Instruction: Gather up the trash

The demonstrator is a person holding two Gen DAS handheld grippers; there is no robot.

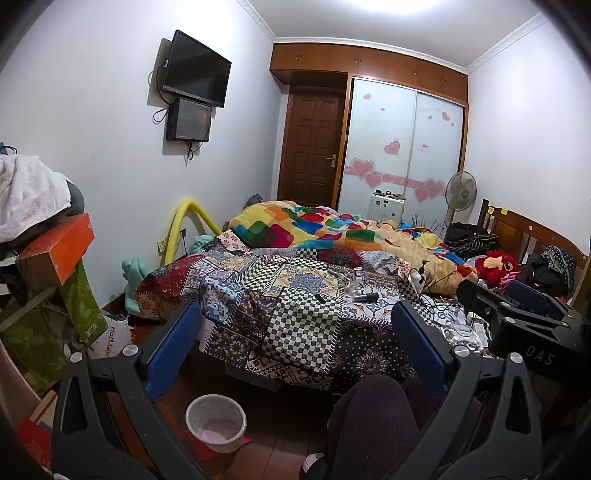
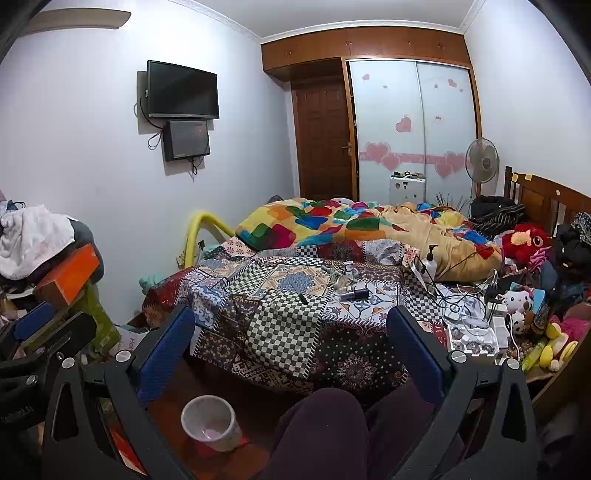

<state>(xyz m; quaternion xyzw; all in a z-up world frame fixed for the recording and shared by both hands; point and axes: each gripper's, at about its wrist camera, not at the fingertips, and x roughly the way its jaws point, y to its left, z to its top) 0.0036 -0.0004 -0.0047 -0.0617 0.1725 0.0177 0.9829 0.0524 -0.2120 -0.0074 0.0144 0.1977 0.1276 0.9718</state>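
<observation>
Left wrist: pale, round trash bin (image 1: 216,424), pink inside

Both views are evenly and fairly brightly lit from overhead; in the left wrist view the ceiling (image 1: 388,7) blows out to white glare at the top edge. The walls take a cool bluish cast. The TV (image 1: 195,68) throws a soft shadow on the wall behind it. Fisheye distortion bends the wardrobe (image 2: 410,122) and wall lines, and dark vignetting fills the corners. The bed (image 2: 295,295) is sharp, without motion blur.
</observation>
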